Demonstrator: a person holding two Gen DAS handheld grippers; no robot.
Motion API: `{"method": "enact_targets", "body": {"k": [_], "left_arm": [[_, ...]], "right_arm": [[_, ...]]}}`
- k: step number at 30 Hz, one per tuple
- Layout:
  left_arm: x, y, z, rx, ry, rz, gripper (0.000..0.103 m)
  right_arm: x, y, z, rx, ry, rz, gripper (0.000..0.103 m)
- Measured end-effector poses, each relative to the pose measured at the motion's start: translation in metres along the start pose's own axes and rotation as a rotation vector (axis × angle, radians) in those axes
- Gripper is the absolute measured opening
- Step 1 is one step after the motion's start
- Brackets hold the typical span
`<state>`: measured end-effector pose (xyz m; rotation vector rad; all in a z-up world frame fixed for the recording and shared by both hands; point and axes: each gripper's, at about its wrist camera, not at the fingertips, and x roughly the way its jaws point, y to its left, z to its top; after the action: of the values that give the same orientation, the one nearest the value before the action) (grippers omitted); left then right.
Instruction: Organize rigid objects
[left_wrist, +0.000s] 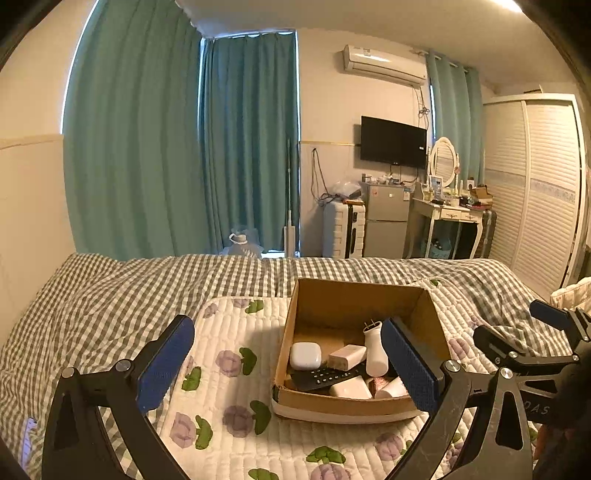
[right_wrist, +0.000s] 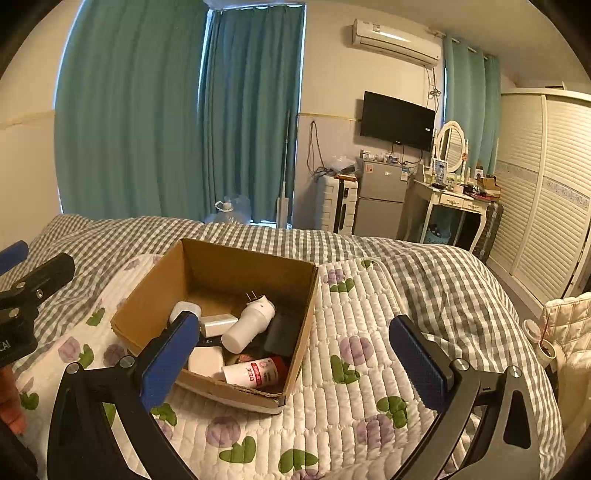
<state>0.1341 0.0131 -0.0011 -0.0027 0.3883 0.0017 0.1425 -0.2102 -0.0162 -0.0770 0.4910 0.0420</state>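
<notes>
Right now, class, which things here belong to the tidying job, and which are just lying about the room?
Job: brown cardboard box; white earbud case; black remote control; white plug-in device; red-capped white bottle.

Lying about: black wall television; white ribbed suitcase; oval vanity mirror.

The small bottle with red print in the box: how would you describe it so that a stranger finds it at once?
Find the open cardboard box on the flowered quilted mat on the bed. In the box's near corner, against the front wall, a small white bottle lies on its side. Alone among the white chargers and the black remote, it has a red cap and red print.
</notes>
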Motion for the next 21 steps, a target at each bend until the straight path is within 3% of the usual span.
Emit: {"method": "enact_targets", "body": {"k": [21], "left_arm": [[0.0083,0.0042,-0.0065,-0.013,0.034,0.003,0.103]], "right_arm": [[-0.0037,-0.0039,0.0042,0.006,-0.011,-0.015,0.103]]}}
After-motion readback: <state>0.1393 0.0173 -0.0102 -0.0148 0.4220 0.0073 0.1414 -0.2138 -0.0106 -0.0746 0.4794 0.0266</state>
